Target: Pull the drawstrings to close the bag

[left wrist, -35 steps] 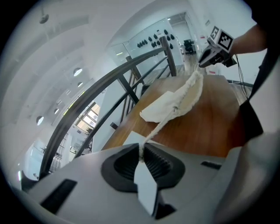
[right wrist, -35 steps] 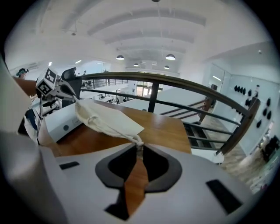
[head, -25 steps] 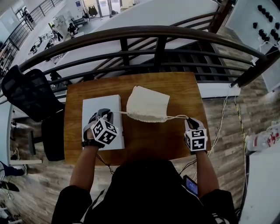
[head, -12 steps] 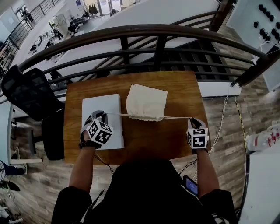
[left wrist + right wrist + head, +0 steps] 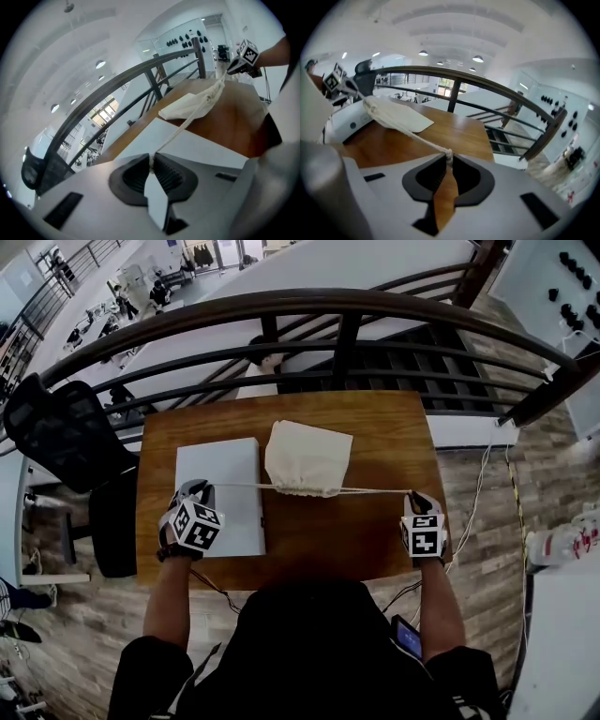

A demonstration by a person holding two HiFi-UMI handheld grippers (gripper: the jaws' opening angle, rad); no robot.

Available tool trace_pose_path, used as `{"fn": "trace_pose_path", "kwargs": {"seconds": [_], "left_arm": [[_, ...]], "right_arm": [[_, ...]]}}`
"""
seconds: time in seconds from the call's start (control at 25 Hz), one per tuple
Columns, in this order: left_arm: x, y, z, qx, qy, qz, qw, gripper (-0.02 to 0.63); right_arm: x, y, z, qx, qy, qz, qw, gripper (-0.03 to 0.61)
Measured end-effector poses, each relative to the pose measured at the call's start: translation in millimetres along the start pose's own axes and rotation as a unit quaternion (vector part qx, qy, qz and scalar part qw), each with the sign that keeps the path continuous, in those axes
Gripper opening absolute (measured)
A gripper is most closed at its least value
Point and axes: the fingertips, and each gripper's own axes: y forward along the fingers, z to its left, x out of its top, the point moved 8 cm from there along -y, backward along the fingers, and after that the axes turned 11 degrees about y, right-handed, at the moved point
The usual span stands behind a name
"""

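A cream cloth drawstring bag (image 5: 308,457) lies in the middle of the wooden table (image 5: 375,442), its gathered mouth toward me. The left drawstring (image 5: 236,487) runs taut from the mouth to my left gripper (image 5: 197,489), which is shut on its knotted end (image 5: 151,160). The right drawstring (image 5: 375,491) stretches just as tight to my right gripper (image 5: 412,497), shut on that cord's knot (image 5: 448,153). Both cords form a nearly straight line across the table. In the left gripper view the bag (image 5: 187,104) lies beyond the cord; in the right gripper view the bag (image 5: 396,116) lies flat.
A white flat box (image 5: 225,493) lies on the table's left part, under the left gripper. A dark metal railing (image 5: 309,334) runs behind the table. A black office chair (image 5: 66,442) stands to the left, cables (image 5: 478,493) hang at the right.
Both grippers have moved apart, the left further left and the right slightly right. The slack cords have pulled straight and the bag's mouth has bunched tighter.
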Motion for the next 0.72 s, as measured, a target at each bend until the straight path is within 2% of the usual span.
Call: {"fn": "trace_pose_path", "kwargs": {"seconds": [0.04,0.16,0.36,0.52,0.6,0.72], "left_arm": [[-5.6,0.7,1.2,-0.003,-0.016,0.004,0.9999,0.038],[-10.4,0.9,-1.6,-0.005,-0.046,0.014,0.9988,0.038],[-3.5,2.1,-6.3,0.000,-0.038,0.007,0.9992,0.038],[-3.6,1.1,-5.5,-0.005,-0.034,0.004,0.9994,0.038],[-8.8,4.6,-6.9,-0.018,-0.047,0.011,0.9987,0.038],[-18.4,9.4,-15.0,-0.024,-0.072,0.022,0.9968,0.038]], "right_arm": [[-2.5,1.6,-2.4,-0.001,0.011,0.004,1.000,0.043],[-3.4,3.1,2.5,-0.014,-0.009,0.002,1.000,0.042],[-3.7,4.8,-2.6,-0.017,0.020,0.006,1.000,0.043],[-6.2,5.0,-1.6,-0.037,-0.034,0.018,0.999,0.043],[-12.0,8.8,-3.1,-0.039,-0.056,0.029,0.997,0.043],[-26.3,13.3,-5.2,-0.040,-0.049,0.047,0.997,0.044]]}}
